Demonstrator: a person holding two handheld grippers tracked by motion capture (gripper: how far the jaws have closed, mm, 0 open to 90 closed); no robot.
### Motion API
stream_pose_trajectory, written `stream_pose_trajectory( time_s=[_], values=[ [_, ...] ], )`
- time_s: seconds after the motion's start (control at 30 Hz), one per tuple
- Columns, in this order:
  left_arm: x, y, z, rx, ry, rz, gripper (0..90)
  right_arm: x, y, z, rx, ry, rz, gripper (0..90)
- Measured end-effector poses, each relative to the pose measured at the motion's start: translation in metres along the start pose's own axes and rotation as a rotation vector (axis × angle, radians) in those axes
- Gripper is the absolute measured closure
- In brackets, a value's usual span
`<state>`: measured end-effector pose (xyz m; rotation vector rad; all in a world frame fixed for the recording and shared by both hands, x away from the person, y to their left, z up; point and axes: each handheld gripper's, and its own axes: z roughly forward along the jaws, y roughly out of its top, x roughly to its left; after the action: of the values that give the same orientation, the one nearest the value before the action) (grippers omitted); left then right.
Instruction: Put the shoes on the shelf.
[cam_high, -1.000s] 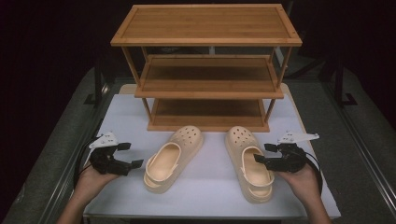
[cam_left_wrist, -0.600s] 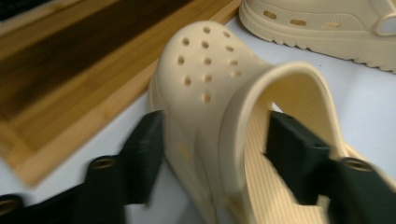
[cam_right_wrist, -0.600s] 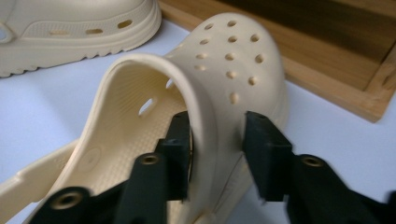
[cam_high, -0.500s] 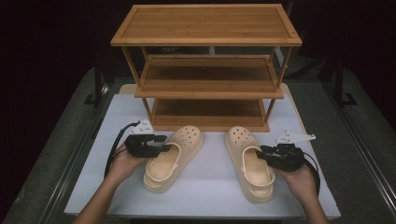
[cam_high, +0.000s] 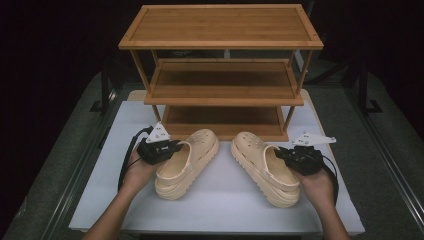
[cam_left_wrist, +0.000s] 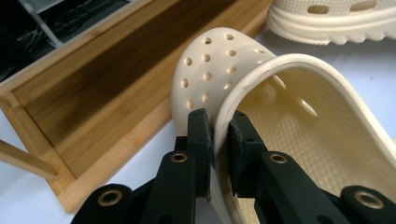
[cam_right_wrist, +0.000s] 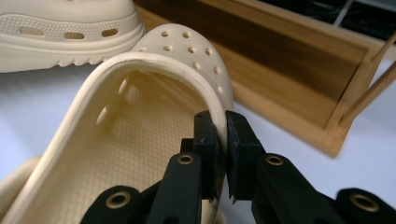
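both clogs gripped, nothing on the rack yet

since a second ago the left tool (cam_high: 172, 148) has swung in from the outer edge of the worktop (cam_high: 225, 200) and closed on the left clog (cam_high: 187, 162); the right tool (cam_high: 282, 154) was already at its shoe and has barely shifted.

seen along the left tool, its two pads pinch the upper rim of the left clog's opening, one pad outside the perforated upper and one inside, with the rim wedged between them. the right tool (cam_right_wrist: 222, 135) does the same on the right clog (cam_right_wrist: 140, 121), jaws nearly closed with only the wall of the shoe between them.

both clogs sit on the white worktop, soles down, toes pointing away from the tools toward the wooden shoe rack (cam_high: 222, 85). the rack's bottom shelf (cam_high: 222, 117) lies just ahead of each tool, beyond the toes, and all three shelves are bare.

judging by this, the grasping step looks finished on both sides. what remains is the whole transfer: lifting each clog off the worktop, carrying it forward, and setting it onto a shelf, then letting go.
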<state>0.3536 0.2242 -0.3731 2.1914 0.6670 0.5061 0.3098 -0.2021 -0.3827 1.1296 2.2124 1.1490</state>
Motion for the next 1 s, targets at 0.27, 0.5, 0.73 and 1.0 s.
stream_pose_trajectory(
  time_s=[0.27,0.5,0.73,1.0],
  values=[
    [0.006,0.017,0.014,0.001,0.053,0.006,80.3,-0.002,0.026,0.022,-0.034,-0.057,-0.01,83.5],
    [0.018,0.035,0.035,-0.008,0.102,-0.021,80.1,-0.004,0.047,0.049,-0.048,-0.124,-0.019,83.5],
    [0.027,0.046,0.06,-0.004,0.168,-0.033,79.5,-0.004,0.065,0.077,-0.05,-0.197,-0.011,83.4],
    [0.023,0.045,0.079,-0.008,0.176,-0.056,75.0,-0.005,0.064,0.099,-0.034,-0.256,0.008,82.3]
  ],
)
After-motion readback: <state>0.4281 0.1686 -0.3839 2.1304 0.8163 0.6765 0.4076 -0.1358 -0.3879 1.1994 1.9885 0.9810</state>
